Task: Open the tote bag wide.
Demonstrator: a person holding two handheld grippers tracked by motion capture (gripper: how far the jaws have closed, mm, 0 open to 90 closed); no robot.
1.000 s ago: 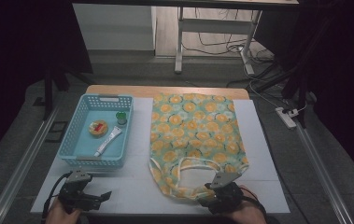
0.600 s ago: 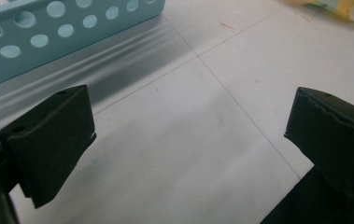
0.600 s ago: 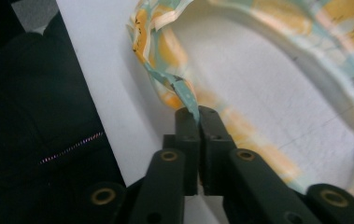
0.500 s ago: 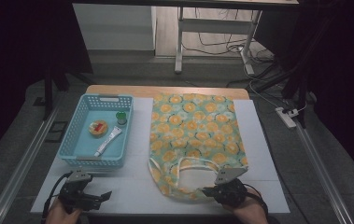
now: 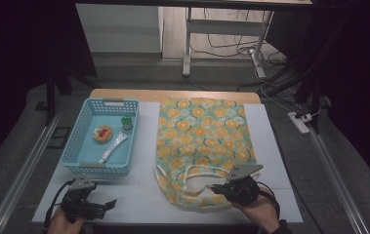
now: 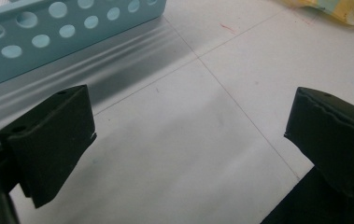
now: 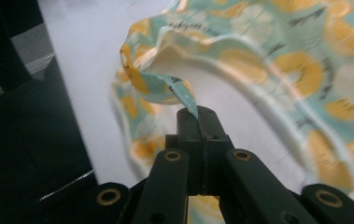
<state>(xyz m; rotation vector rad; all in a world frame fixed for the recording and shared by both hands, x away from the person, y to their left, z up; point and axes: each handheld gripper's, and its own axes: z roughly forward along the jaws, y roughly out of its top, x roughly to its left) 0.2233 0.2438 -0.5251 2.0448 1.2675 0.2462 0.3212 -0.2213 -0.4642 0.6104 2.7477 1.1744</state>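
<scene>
Your right gripper [image 7: 198, 116] had just closed its jaws on the edge of the flowered bag [image 5: 203, 141], pinching a strip of fabric at the bag's mouth, on the near end of the bag. The bag lay flat on the white bench [image 5: 138, 195], just to the right of the blue basket [image 5: 75, 141]. Your left gripper [image 5: 107, 204] sat near the basket's near side, jaws apart with nothing between them, hovering over bare bench.
</scene>
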